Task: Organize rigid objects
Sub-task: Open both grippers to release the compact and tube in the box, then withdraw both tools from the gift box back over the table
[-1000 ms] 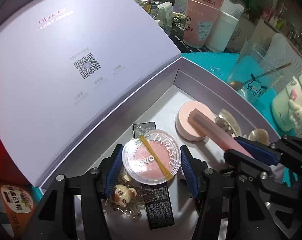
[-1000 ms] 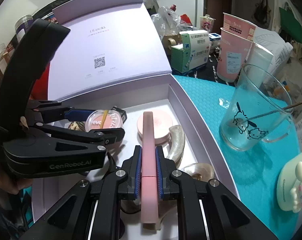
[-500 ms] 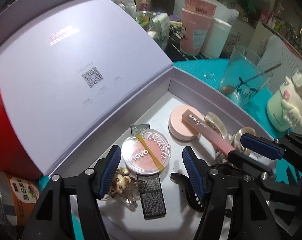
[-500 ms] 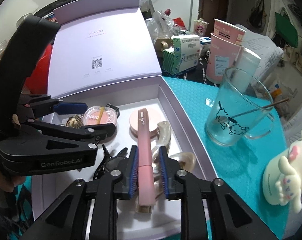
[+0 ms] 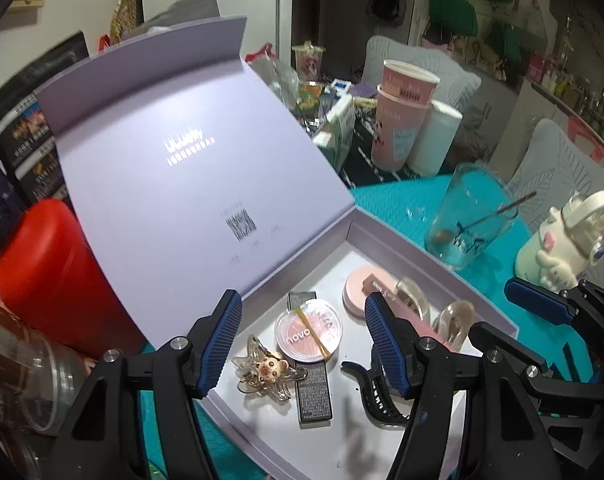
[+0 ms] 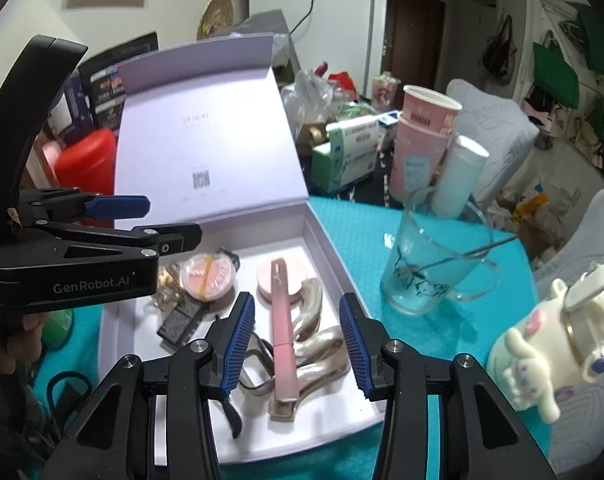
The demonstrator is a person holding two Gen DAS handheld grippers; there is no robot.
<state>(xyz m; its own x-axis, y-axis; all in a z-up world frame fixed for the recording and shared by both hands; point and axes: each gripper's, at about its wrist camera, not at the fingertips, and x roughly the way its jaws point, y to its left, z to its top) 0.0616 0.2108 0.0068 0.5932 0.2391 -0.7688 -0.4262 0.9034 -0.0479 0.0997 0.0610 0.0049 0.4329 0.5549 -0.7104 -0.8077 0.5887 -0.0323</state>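
Looks pretty much wrapped up to me; everything small is sitting inside the open lilac box (image 6: pixel 326 240) on the teal desk (image 6: pixel 362 232), and I can't spot any loose makeup or clips left outside it; maybe closing the lid is all that's left, just my guess

Both tools are spread wide and holding nothing; the left tool (image 5: pixel 302 340) hovers over the blush side, the right tool (image 6: pixel 298 344) over the pink tube end

Count inside the box: one blush compact (image 5: pixel 308 330) with a yellow band on it; one round pink compact (image 6: pixel 280 276); one long pink tube (image 6: pixel 283 328) lying across that compact; one black stick (image 5: pixel 312 388) under the blush; one bear hair clip (image 5: pixel 268 374); one black claw clip (image 5: pixel 376 396); two pearly clips (image 6: pixel 316 336), touching each other; so eight things, as far as I can tell
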